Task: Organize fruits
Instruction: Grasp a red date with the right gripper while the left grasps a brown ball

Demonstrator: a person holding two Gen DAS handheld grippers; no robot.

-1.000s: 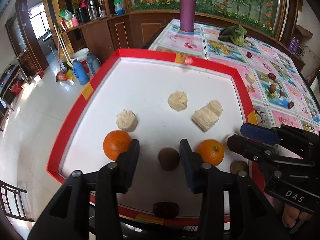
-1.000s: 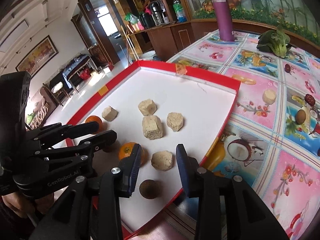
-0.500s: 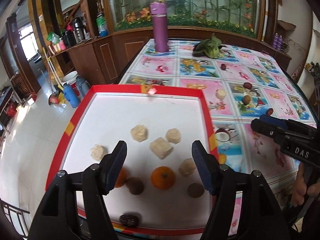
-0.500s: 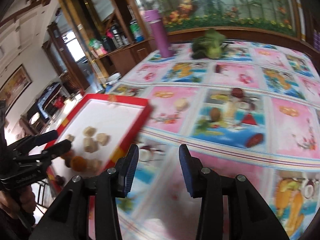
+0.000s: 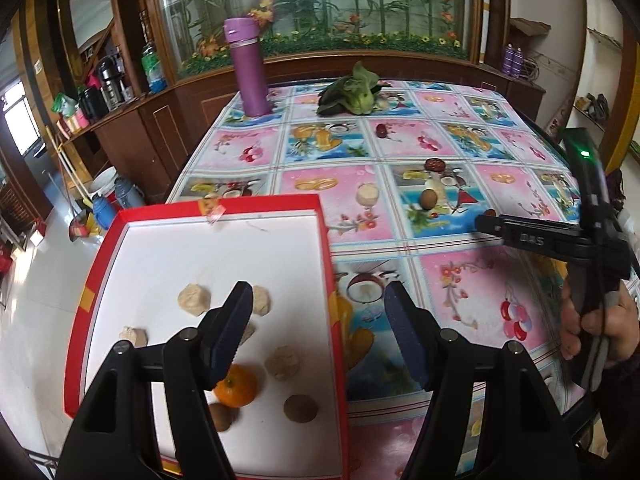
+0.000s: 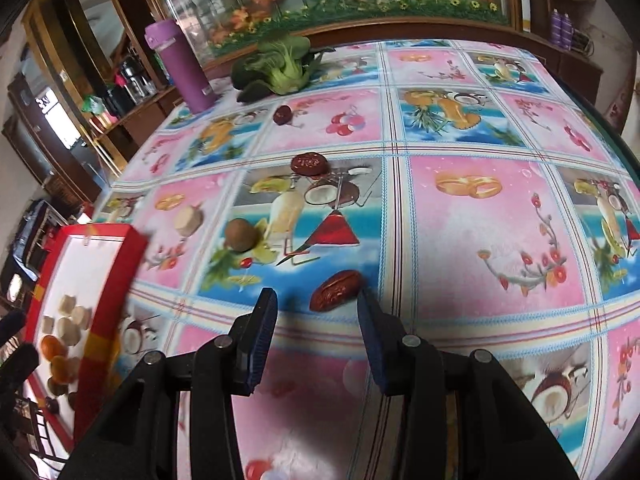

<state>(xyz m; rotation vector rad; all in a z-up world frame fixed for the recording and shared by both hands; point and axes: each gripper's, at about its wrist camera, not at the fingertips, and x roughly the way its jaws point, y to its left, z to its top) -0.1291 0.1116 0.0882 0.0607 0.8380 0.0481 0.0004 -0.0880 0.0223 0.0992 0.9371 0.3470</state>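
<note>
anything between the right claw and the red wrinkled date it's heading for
Nothing: in the right wrist view only bare printed tablecloth separates the open right claw from the red wrinkled date.

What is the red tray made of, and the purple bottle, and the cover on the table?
The tray looks like cardboard: flat folded red walls, matte white inside, tape on the rim. The bottle seems metal or plastic, smooth with a silver band; hard to tell which. The cover looks like glossy plastic sheet, shiny with printed fruit pictures.

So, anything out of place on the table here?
Yes: several fruits lie loose on the tablecloth outside the red tray: a red date near the right claw, a brown fruit, another date.
</note>
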